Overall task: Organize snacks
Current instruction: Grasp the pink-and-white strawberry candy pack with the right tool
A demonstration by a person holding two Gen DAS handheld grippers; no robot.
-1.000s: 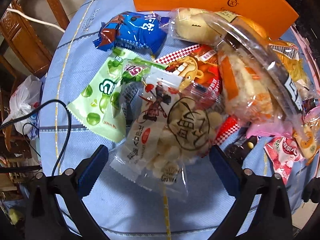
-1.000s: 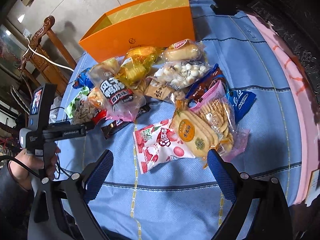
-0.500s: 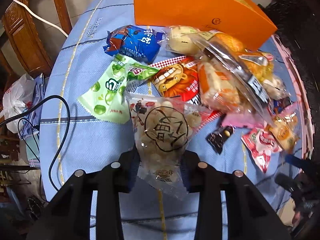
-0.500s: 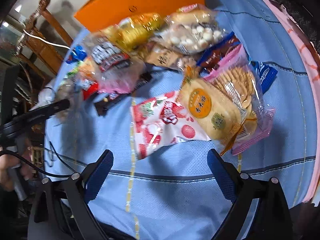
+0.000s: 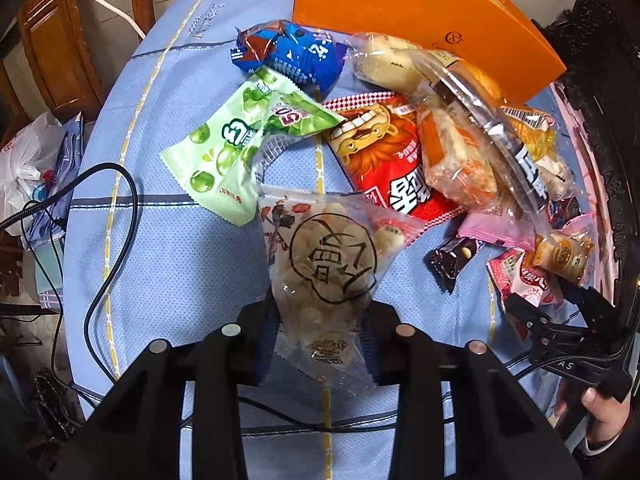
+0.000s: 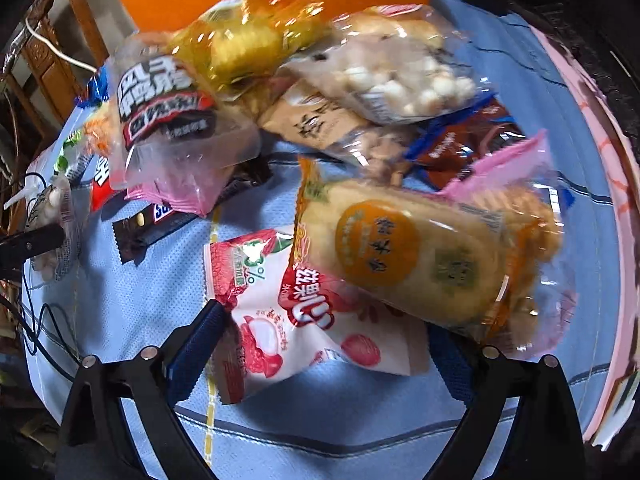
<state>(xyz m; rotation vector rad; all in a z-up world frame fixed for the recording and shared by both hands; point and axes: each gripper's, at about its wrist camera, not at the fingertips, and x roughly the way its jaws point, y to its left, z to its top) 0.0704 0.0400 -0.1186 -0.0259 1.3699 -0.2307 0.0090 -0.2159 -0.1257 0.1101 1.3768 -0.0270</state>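
Observation:
My left gripper is shut on a clear bag of small pale biscuits and holds it above the blue tablecloth. That bag also shows at the left edge of the right wrist view. My right gripper is open, its jaws on either side of a pink-and-white lychee candy bag and a round cracker pack. An orange box stands at the back of the table, behind the snack pile.
The pile holds a green pea bag, a blue wafer pack, a red lion bag, a dark chocolate bar and several clear bread bags. A black cable lies at the left. Wooden chairs stand beyond the table.
My left gripper closed on the biscuit bag and lifted it back from the pile. My right gripper moved forward and down over the lychee candy bag, still open.

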